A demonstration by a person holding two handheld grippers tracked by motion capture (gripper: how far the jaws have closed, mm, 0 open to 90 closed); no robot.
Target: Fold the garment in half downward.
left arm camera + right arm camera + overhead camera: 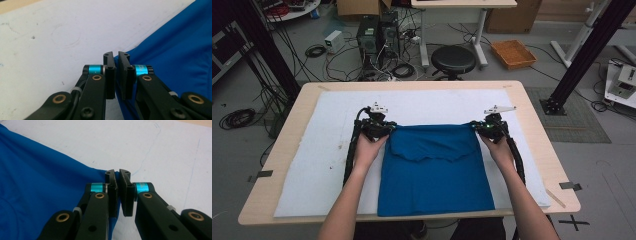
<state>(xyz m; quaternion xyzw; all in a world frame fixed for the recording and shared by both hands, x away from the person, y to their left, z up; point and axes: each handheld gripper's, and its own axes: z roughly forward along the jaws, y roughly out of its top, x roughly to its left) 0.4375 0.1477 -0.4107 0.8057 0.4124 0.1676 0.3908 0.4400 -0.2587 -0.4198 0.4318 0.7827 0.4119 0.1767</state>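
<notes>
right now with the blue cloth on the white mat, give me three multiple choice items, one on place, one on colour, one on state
1. Where does the left gripper meet the blue fabric garment?
A. its far left corner
B. its near hem
C. its middle

2. What colour is the padded mat under the garment?
A. green
B. white
C. black

3. How do the right gripper's jaws stand?
A. wide open over bare mat
B. nearly closed on the cloth's far right corner
C. lifted clear of the table

Answers: 1 A, the high view puts it at the far left corner. 2 B, the mat is white all around the blue cloth. 3 B, the right gripper view shows the fabric edge pinched between the nearly closed jaws.
</notes>
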